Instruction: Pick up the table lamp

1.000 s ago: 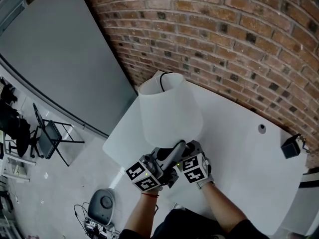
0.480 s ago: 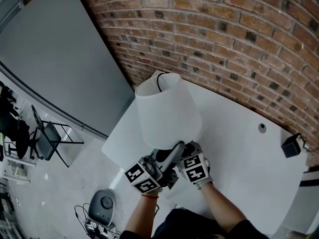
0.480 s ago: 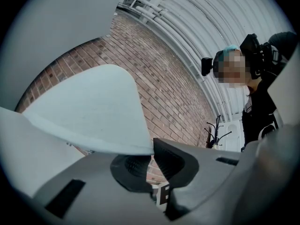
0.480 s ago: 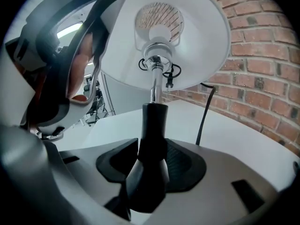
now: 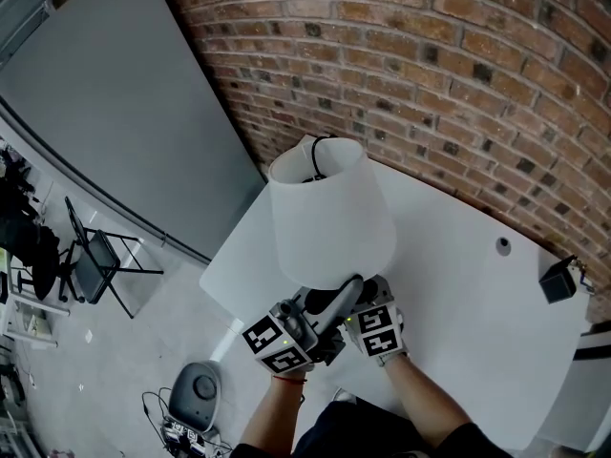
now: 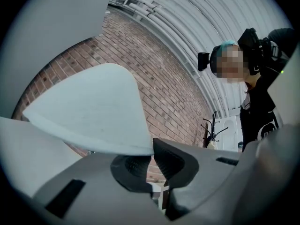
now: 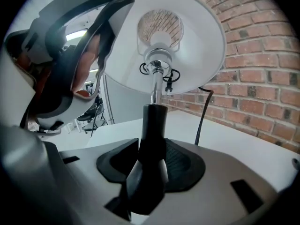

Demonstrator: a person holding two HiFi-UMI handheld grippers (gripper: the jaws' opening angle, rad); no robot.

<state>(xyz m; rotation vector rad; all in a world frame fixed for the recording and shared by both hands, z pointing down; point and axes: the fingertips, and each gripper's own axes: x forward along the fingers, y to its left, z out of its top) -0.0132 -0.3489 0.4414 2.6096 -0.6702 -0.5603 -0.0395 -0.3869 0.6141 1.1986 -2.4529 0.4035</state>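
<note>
Brick wall (image 5: 458, 84) backs a white table (image 5: 477, 294). The right gripper's (image 7: 151, 165) pads are clamped on the table lamp's (image 5: 329, 222) black stem (image 7: 152, 125), below the shade (image 6: 89, 111). The left gripper's (image 6: 151, 165) jaws, narrowed to a slit, pinch the shade's lower rim. Both hands sit side by side under the lamp, the left tipped slightly upward. The lamp is held tilted over the table's near edge, its cord (image 7: 204, 111) running down behind it.

The left gripper (image 6: 152, 165) and right gripper (image 7: 150, 167) have pale grey plastic bodies, black ribbed jaws and, on each, a white cube (image 5: 277, 343) with black square markers. The top (image 5: 358, 434) worn is black.
</note>
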